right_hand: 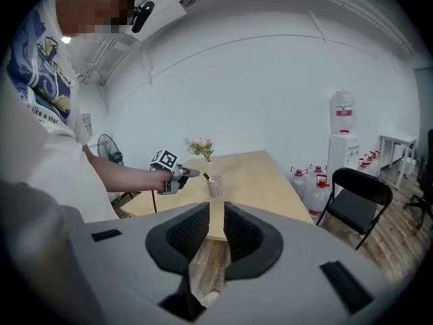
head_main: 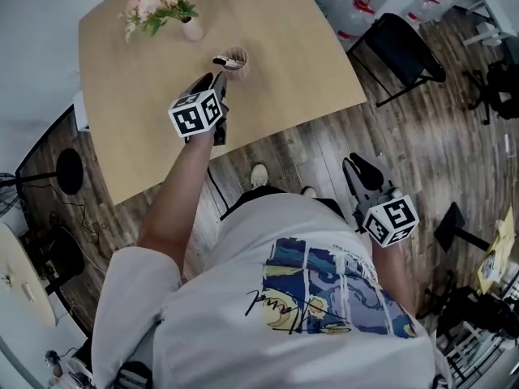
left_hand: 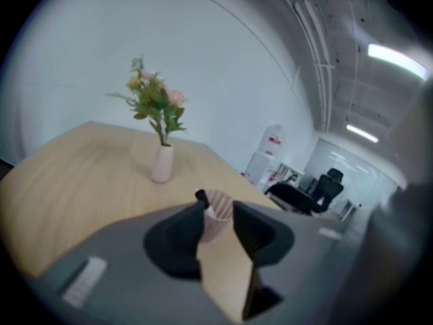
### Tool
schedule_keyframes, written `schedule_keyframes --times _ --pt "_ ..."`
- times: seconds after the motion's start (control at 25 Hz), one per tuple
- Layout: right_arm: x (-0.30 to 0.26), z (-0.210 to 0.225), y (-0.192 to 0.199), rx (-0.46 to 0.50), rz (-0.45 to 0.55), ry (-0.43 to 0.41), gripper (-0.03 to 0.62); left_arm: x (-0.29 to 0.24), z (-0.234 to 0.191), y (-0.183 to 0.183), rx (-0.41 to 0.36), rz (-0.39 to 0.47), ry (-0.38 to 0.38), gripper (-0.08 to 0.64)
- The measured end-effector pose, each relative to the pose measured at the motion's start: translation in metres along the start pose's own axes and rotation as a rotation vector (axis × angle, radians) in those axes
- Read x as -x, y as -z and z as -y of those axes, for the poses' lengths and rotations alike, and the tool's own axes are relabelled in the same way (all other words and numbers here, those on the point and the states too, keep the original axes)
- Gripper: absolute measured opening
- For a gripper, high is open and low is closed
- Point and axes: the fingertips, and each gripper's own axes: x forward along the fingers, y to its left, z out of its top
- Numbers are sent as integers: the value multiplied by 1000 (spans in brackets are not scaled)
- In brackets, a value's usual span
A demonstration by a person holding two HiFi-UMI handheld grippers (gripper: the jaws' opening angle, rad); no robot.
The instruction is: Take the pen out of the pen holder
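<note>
A ribbed pinkish pen holder [head_main: 237, 64] stands on the light wooden table [head_main: 146, 120] with a dark pen [head_main: 224, 60] leaning out of it to the left. My left gripper [head_main: 217, 78] reaches over the table and points at the holder from just short of it. In the left gripper view the pen holder [left_hand: 218, 217] shows between the open jaws of my left gripper [left_hand: 218, 223], with the pen [left_hand: 201, 197] at its left rim and nothing gripped. My right gripper [head_main: 354, 165] hangs beside the person's body over the floor; my right gripper [right_hand: 216, 230] has its jaws narrowly apart and empty.
A pink vase of flowers [head_main: 191, 28] stands on the table behind the holder. A black folding chair [head_main: 405, 51] sits right of the table, with water bottles [right_hand: 308, 185] and a dispenser [right_hand: 343, 144] by the wall. A floor fan [head_main: 69, 171] stands at the left.
</note>
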Motion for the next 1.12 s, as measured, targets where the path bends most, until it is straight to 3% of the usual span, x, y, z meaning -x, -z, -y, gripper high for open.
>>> schedule_keyframes --times 0.56,1.12 --pt "-6 -10 -2 -38 -37 112 54 -59 -30 -2 99 -38 -12 164" --pt "-7 -14 -3 -27 -57 110 49 -59 -27 -7 108 -5 -33 80"
